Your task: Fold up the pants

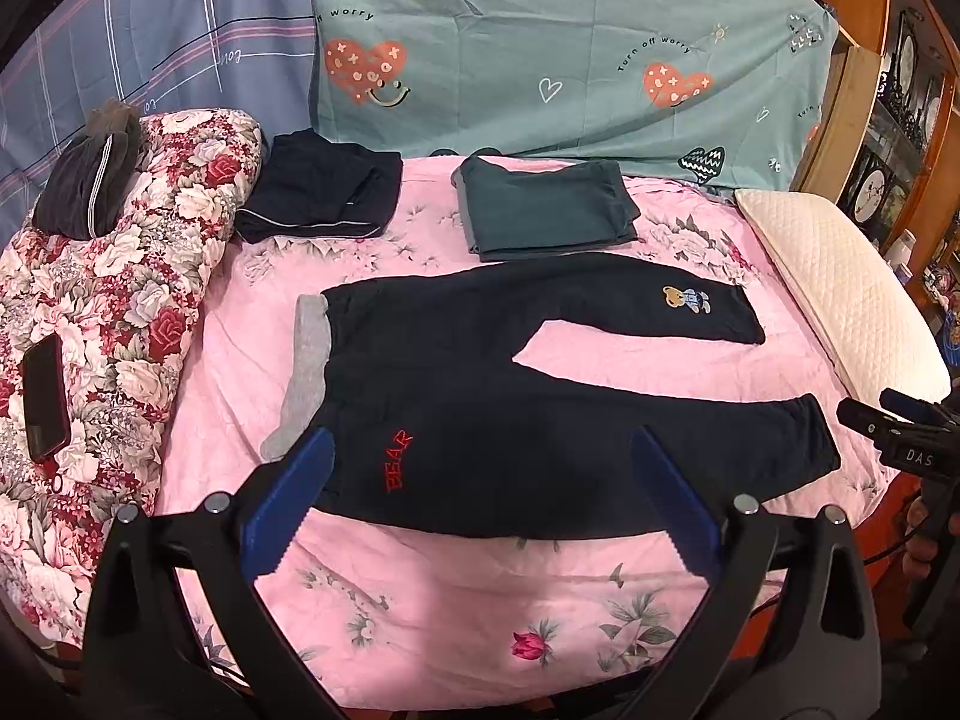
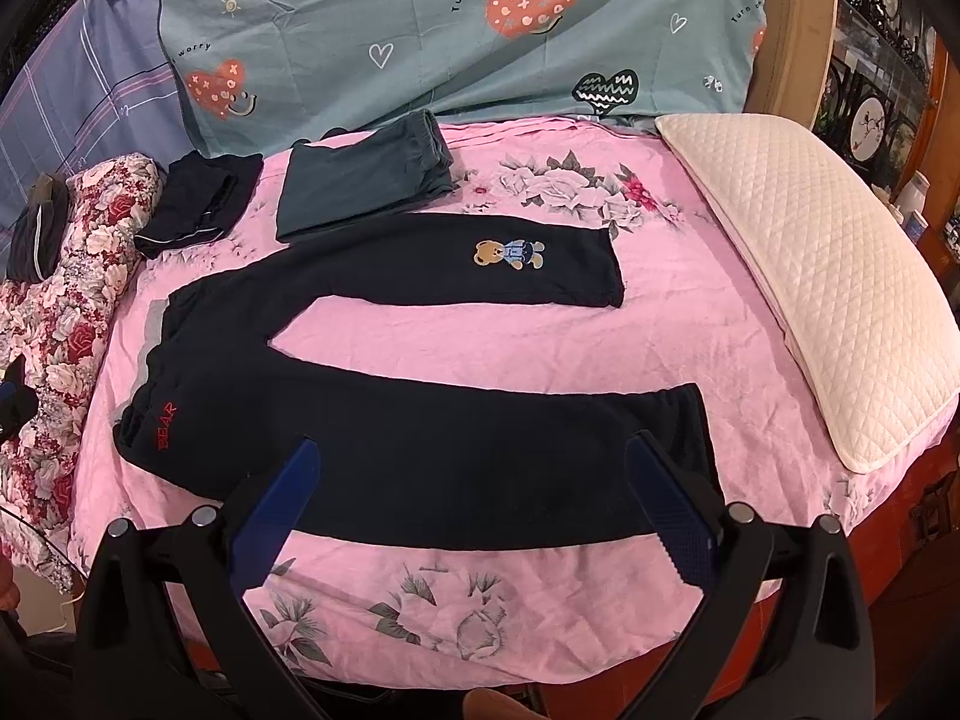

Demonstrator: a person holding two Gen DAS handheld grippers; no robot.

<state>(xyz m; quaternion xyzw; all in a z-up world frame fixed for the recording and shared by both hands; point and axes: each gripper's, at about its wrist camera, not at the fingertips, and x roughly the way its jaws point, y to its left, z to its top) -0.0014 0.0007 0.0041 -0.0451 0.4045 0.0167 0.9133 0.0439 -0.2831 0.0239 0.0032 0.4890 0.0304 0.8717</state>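
- Pink floral bed sheet (image 1: 420, 612) covers the bed in the left wrist view, with a teal heart-print cloth (image 1: 570, 48) hung behind at 12 o'clock and a rolled floral quilt (image 1: 120, 276) at 9 o'clock, a phone (image 1: 45, 396) lying on it.
- Dark pants (image 1: 480, 408) lie flat and unfolded on the sheet, grey waistband (image 1: 306, 360) at 9 o'clock, both legs running toward 3 o'clock; the red "BEAR" stitching sits just ahead of the gripper.
- Left gripper (image 1: 480, 504) hovers released, jaws spread wide and holding nothing, over the hip and near leg of the pants.
- Folded green pants (image 1: 546, 210) and a folded dark garment (image 1: 324, 192) rest beyond at 12 and 11 o'clock; the right gripper (image 1: 888, 426) shows at 3 o'clock, too little of it to tell its state here.

- Same pink sheet (image 2: 480, 600) fills the right wrist view, a white quilted pillow (image 2: 810, 300) at 2 o'clock.
- Pants (image 2: 420, 450) stretch 9 to 3 o'clock; the far leg with the bear patch (image 2: 510, 255) lies at 12 o'clock, well apart from the near leg.
- Right gripper (image 2: 474, 510) is also released and empty, poised above the near leg, its cuff (image 2: 690, 414) at about 1 o'clock.
- Judging from this, the right gripper is nearer the cuffs and the left nearer the waist, so laying one leg onto the other would likely come first.
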